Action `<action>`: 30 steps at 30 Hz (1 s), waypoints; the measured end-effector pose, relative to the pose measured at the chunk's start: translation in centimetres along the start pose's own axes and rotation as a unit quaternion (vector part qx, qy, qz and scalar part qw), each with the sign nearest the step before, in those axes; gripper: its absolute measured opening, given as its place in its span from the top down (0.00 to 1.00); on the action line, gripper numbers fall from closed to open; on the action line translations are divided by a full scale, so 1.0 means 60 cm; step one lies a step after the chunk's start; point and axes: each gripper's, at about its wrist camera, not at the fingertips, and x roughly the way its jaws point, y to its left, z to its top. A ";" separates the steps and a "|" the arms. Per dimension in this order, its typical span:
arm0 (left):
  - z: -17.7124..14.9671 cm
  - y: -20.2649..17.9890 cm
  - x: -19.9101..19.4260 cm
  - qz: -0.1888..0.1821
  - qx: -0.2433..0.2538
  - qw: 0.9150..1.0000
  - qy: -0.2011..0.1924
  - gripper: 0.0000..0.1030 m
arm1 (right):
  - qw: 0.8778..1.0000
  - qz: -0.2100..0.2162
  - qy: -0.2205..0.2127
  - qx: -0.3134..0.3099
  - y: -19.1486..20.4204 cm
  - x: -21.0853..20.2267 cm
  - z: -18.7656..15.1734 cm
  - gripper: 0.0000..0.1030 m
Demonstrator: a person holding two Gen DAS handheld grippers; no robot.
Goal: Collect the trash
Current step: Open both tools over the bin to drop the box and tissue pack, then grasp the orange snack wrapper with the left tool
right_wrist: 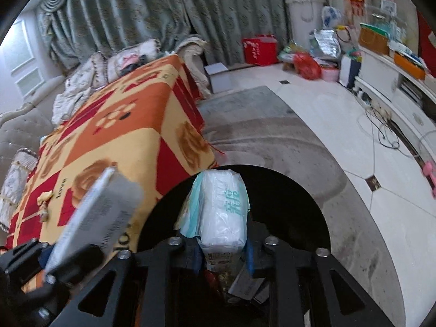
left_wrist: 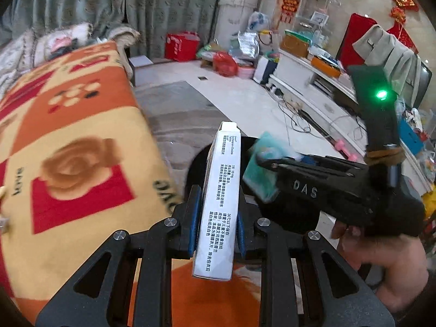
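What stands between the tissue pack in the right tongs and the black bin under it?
Nothing visible does. The white-and-teal plastic tissue pack, held by the right tongs, hangs directly over the round black bin's open mouth. The white cardboard medicine box in the left tongs is off to the side.

Dim, flat indoor light, heavy fisheye bending with black corners, motion blur on the blanket (left_wrist: 68,147) edges.

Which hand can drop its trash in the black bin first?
Probably the right. Its tissue pack hangs straight over the black bin opening. The left gripper's white box looks to be mostly above the blanket, near the bin's edge.
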 end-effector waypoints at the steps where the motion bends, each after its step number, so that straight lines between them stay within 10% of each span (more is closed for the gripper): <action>1: 0.004 -0.002 0.012 -0.003 -0.002 1.000 0.009 0.79 | 1.000 -0.004 -0.004 0.003 -0.002 -0.002 0.001 0.57; 3: 0.002 0.000 0.021 0.000 -0.004 1.000 0.015 0.77 | 1.000 -0.016 -0.021 0.012 -0.007 -0.010 0.005 0.52; 7: -0.008 0.016 0.021 -0.002 -0.018 1.000 0.014 0.42 | 0.998 -0.023 -0.040 0.044 -0.019 -0.018 0.015 0.48; 17: -0.053 0.155 -0.086 0.092 -0.060 0.994 -0.030 0.41 | 0.997 0.042 -0.057 0.023 0.077 -0.016 0.031 0.48; 22: -0.096 0.318 -0.160 0.198 -0.162 0.965 -0.056 0.41 | 0.994 0.088 -0.034 -0.056 0.197 0.005 0.006 0.48; 27: -0.131 0.463 -0.182 0.250 -0.311 0.915 -0.062 0.41 | 0.986 0.119 -0.016 -0.119 0.292 0.023 -0.033 0.48; 30: -0.125 0.488 -0.166 0.243 -0.332 0.910 -0.056 0.41 | 0.981 0.128 -0.009 -0.149 0.327 0.034 -0.048 0.48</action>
